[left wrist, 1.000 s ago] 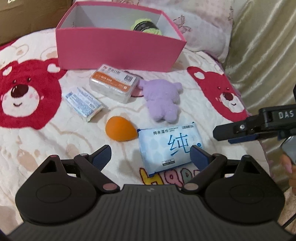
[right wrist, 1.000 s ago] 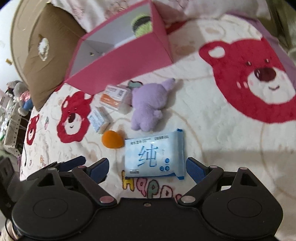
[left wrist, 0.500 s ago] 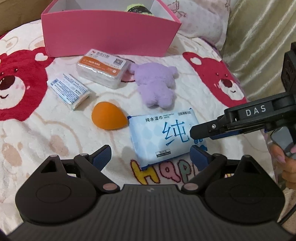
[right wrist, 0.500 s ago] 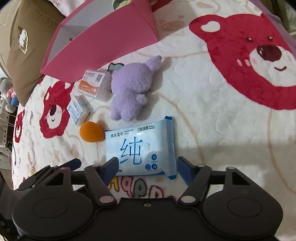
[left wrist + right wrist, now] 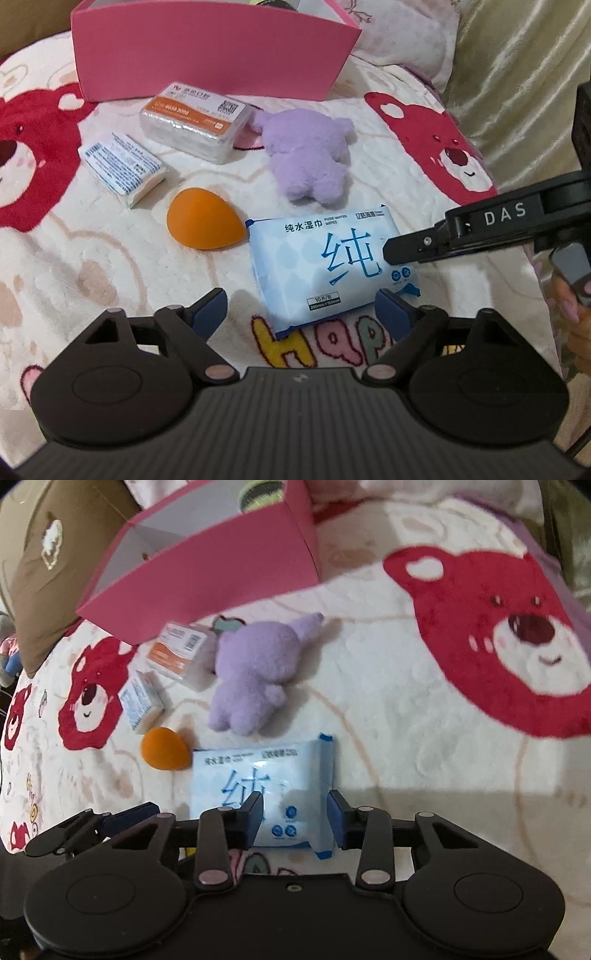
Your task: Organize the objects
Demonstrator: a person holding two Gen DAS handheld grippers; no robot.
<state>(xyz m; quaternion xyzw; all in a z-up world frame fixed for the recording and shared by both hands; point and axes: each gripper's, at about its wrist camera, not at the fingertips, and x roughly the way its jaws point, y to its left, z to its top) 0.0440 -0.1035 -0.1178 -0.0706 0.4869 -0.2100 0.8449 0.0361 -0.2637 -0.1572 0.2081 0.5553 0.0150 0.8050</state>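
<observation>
A pale blue wipes pack [image 5: 321, 266] [image 5: 258, 764] lies flat on the bear-print blanket. My right gripper [image 5: 295, 819] points down at its right part. The jaws are closing: one finger rests over the pack's face and the other stands at its right edge, with no squeeze showing. In the left wrist view, the right gripper's finger [image 5: 443, 240] reaches over the pack. My left gripper [image 5: 301, 310] hovers at the pack's near end. Its jaws are wide and closing slightly, gripping nothing. The pink box [image 5: 214, 55] [image 5: 221, 565] stands open at the back.
An orange egg-shaped sponge [image 5: 203, 221], a purple plush toy [image 5: 310, 155], a clear box with an orange label [image 5: 192, 122] and a small white packet [image 5: 122, 166] lie between the pack and the box. A person's hand [image 5: 576, 317] shows at the right edge. A curtain hangs at far right.
Both grippers have sunk toward the blanket. The right gripper came in over the wipes pack and its jaws narrowed from wide apart to around the pack's right part.
</observation>
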